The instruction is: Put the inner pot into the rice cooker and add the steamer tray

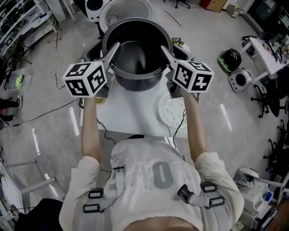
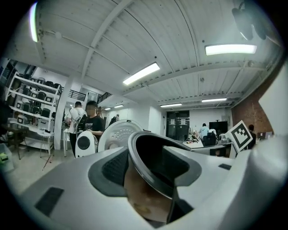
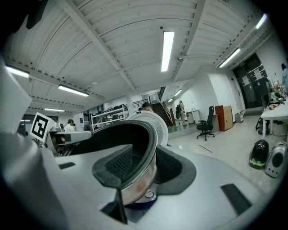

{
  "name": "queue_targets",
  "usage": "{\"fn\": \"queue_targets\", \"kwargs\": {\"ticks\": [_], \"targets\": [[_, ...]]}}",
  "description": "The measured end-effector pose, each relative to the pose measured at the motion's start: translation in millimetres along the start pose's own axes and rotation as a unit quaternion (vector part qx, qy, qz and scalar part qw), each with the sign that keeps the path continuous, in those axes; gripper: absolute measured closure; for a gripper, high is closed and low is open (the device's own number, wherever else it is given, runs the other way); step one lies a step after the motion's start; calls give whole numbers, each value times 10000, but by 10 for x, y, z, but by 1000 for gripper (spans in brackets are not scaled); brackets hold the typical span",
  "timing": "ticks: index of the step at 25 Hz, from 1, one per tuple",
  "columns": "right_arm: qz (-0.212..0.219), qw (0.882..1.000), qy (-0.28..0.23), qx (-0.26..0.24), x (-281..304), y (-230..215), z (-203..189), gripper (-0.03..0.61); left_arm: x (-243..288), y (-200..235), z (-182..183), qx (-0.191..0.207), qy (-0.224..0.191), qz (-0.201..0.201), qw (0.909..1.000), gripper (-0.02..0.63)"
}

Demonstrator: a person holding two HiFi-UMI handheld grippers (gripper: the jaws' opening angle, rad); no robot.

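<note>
- Step in hand: 1st half of task. The inner pot [image 1: 137,58] is held in the air over the far edge of the table [image 1: 131,108], not yet seated in the rice cooker [image 1: 92,48].
- L gripper [image 1: 113,53]: clamped on the pot's left rim, one pad inside the wall, one outside. Its own view shows the rim [image 2: 150,164] pinched between the pads.
- R gripper [image 1: 166,53]: same on the right rim, jaws at middling width w/ the pot wall gripped between them.
- Cooker sits at the far edge w/ its lid [image 1: 128,8] up. The body is mostly hidden under the pot, so can't tell if the pot is centred over the opening.
- The steamer tray [image 1: 173,113], a white perforated disc, lies flat nr the table's right edge, untouched and well apart from the pot.
- Next, I'd judge: line the pot up over the opening, keep the rim level w/ both hands, lower straight down, let go both sides. Then one gripper goes for the tray.
</note>
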State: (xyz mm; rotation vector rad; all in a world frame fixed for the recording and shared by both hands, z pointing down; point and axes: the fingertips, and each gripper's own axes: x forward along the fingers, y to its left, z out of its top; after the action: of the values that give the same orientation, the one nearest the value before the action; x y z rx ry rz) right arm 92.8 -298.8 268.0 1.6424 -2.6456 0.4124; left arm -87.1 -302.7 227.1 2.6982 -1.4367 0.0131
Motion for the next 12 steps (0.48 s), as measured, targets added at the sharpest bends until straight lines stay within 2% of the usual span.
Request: {"fn": "queue_targets", "kwargs": {"ticks": [5,12], "targets": [[-80,9999,74,6,290,-142,49,426,309,228,-116,-18,240,18,9997,387],[-210,9990,353,198,539,-356,-81,426,606,370,-400,-40,652,26,9979,387]]}}
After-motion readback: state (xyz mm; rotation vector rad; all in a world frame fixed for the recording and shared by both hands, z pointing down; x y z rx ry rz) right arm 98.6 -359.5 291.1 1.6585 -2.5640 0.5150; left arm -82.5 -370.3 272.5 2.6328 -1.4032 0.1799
